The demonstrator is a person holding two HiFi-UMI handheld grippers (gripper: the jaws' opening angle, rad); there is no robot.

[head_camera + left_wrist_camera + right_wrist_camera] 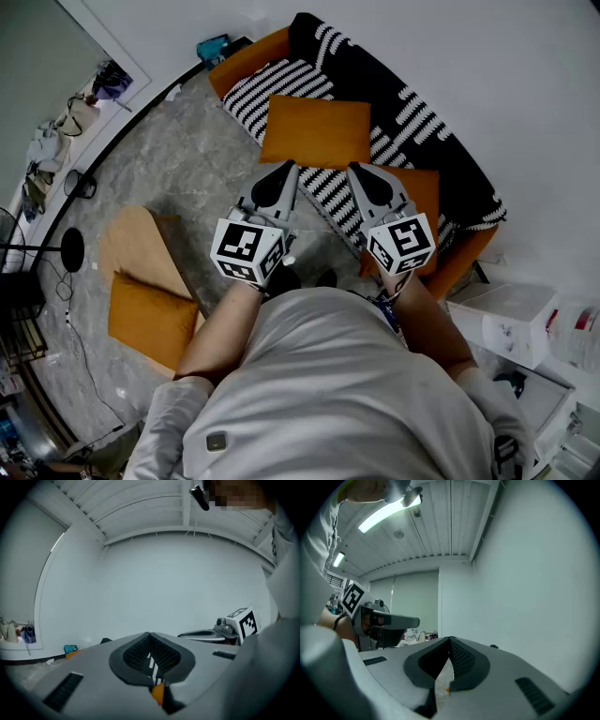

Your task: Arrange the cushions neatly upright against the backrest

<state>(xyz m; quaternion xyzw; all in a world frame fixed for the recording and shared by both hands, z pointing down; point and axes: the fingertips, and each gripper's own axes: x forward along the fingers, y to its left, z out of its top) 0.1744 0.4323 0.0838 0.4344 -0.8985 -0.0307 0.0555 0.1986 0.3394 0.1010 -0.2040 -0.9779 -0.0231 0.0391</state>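
The sofa [427, 122] has an orange frame and a black-and-white striped cover. One orange cushion [314, 131] lies flat on its seat. A second orange cushion [424, 192] sits at the sofa's right end, partly behind my right gripper. A third orange cushion [150, 319] rests off the sofa at the lower left. Both grippers are held level side by side over the sofa's front edge. My left gripper [281, 171] [150, 637] is shut with nothing held. My right gripper [361, 171] [450, 640] is likewise shut and empty. Each gripper view faces a white wall.
A tan low table [141, 244] stands left of me on the grey floor. White boxes [511, 319] sit at the right. A black stand [70, 251] with cables and assorted clutter [56, 141] line the left wall. A teal object [214, 45] lies beside the sofa's far end.
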